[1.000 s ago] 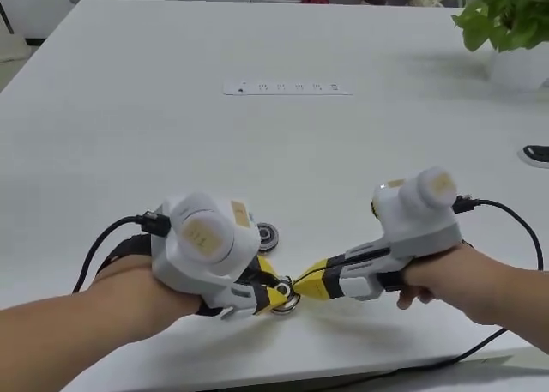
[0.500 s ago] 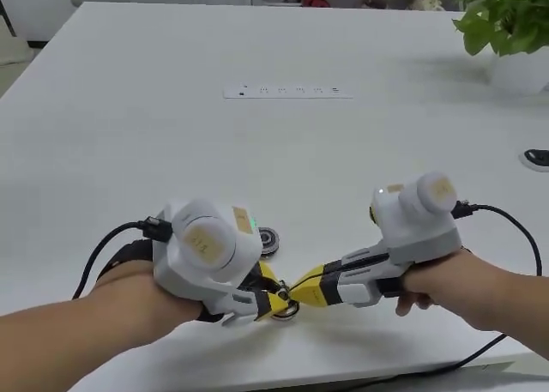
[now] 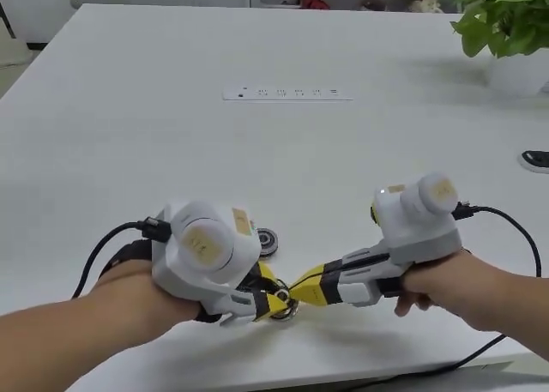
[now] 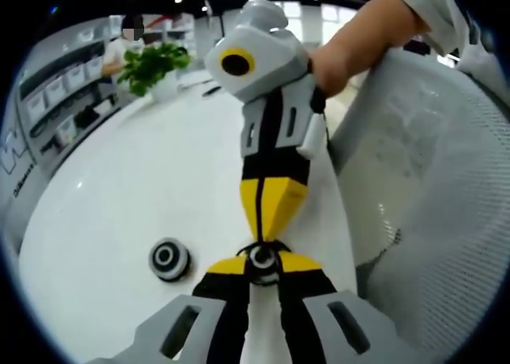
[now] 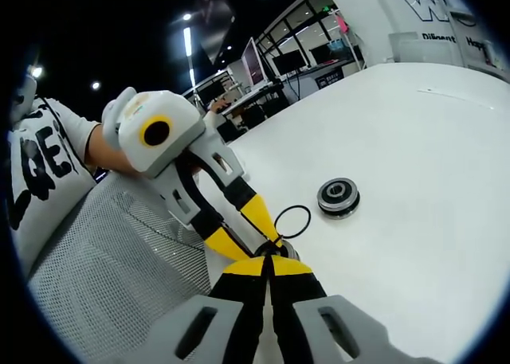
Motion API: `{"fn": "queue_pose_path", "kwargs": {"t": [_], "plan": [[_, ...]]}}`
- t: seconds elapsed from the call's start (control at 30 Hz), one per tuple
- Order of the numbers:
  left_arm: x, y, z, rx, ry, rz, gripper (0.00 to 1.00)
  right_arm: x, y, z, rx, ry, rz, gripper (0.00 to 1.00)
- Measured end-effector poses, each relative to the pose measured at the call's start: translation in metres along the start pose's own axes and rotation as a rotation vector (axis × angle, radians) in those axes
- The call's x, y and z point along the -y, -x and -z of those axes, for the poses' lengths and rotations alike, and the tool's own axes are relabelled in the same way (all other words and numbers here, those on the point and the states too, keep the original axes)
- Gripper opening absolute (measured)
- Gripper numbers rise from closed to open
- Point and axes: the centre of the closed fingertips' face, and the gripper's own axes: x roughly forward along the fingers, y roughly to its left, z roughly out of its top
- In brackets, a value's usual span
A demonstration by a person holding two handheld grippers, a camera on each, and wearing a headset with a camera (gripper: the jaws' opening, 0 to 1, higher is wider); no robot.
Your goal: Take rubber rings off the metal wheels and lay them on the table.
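While left gripper (image 4: 261,265) clamps a metal wheel (image 4: 260,256), right gripper (image 5: 271,262) pinches its rubber ring (image 5: 308,219).

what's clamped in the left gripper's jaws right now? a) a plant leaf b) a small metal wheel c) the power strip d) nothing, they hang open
B: in the left gripper view, the left gripper has its yellow-tipped jaws closed on either side of a small metal wheel.

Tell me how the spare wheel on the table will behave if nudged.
The wheel lies flat on the table, so it would likely slide, not roll. It looks metal, so probably stiff and heavy for its size.
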Motion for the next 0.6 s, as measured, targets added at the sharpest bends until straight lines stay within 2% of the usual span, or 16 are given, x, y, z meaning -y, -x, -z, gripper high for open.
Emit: {"fn": "queue_pose_path", "kwargs": {"t": [0.33,0.5,0.6], "plan": [[0.003,0.006,-0.005,0.02,-0.002,0.024,0.18,0.001,0.002,-0.002,0.009,-0.006,0.002,0.0],[0.005,0.014,-0.008,0.032,-0.008,0.033,0.23,0.0,0.004,-0.004,0.014,-0.006,0.001,0.0],[0.003,0.019,-0.01,0.038,0.01,0.03,0.29,0.0,0.004,-0.005,0.014,-0.004,0.001,0.0]]}}
